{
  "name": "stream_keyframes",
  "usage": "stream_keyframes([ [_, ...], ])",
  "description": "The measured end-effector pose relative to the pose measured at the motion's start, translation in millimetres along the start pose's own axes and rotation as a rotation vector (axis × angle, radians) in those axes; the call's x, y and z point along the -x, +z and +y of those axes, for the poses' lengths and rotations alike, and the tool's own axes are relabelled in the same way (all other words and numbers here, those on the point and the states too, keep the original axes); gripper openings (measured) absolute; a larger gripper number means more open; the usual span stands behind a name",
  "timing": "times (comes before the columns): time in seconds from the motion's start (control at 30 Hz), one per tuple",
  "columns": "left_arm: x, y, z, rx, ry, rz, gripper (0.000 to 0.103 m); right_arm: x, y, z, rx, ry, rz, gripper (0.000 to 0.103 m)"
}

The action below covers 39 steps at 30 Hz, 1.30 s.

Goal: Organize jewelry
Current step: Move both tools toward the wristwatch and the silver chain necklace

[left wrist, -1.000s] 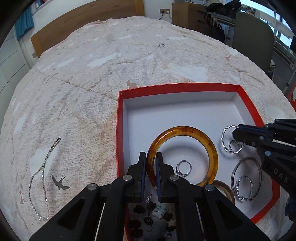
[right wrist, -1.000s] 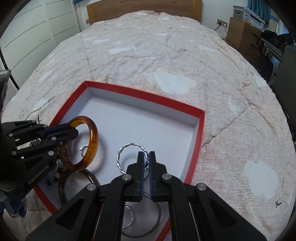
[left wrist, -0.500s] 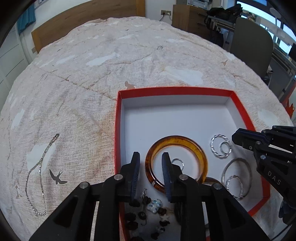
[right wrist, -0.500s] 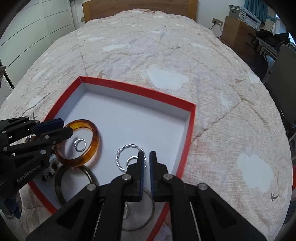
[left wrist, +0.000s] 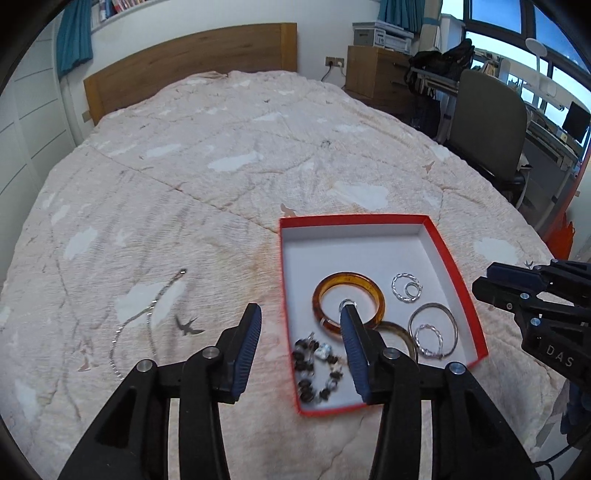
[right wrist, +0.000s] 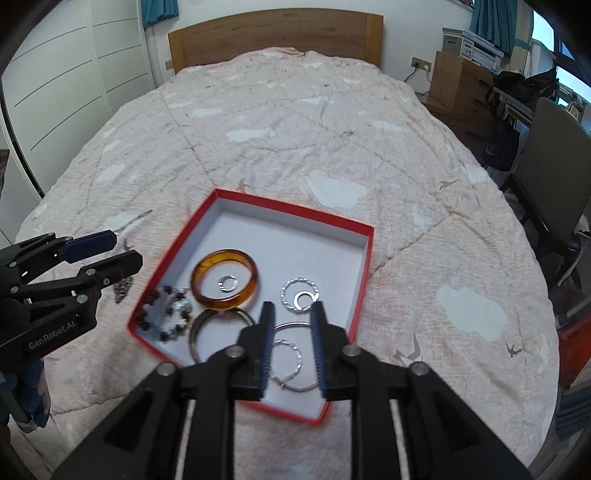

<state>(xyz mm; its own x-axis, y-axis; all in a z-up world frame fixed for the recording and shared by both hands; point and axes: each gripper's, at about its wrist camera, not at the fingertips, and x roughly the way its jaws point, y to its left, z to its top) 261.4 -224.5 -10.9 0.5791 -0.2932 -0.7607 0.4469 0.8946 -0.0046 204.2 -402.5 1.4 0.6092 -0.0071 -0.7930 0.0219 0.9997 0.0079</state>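
Both black two-finger grippers with blue pads hover above a bed, jaws just opened and empty: the left gripper stands wide, the right gripper narrower. Only the left wrist view shows the thin silver chain lying on the quilt, left of the box. Only the right wrist view shows the white wardrobe doors. A pale pink quilt with white clouds covers the bed, under a wooden headboard. The shallow red box with white lining lies below the grippers, holding an amber bangle, silver rings and bangles, and a dark beaded bracelet.
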Motion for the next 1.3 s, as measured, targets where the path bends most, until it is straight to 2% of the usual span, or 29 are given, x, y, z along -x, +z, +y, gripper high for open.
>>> stream_keyframes([
  [0.47,94.4,-39.5,49.8,0.032,0.089,-0.089,0.049,79.6,-13.9,74.6,0.057,0.052,-0.080,0.024],
  [0.73,122.7,-60.1,87.6,0.070,0.136,-0.110,0.049,96.6,-9.2,118.9,0.114,0.102,-0.102,0.025],
  [0.87,118.2,-72.2,117.7,0.099,0.169,-0.085,0.049,86.0,-9.0,138.2,0.142,0.131,-0.088,0.025],
  [1.07,93.9,-84.0,158.1,0.154,0.196,-0.036,0.049,48.8,-10.0,161.1,0.168,0.181,-0.037,0.024],
  [1.3,48.3,-88.8,186.4,0.200,0.158,0.015,0.049,-10.4,-3.0,184.8,0.192,0.241,0.039,0.025],
])
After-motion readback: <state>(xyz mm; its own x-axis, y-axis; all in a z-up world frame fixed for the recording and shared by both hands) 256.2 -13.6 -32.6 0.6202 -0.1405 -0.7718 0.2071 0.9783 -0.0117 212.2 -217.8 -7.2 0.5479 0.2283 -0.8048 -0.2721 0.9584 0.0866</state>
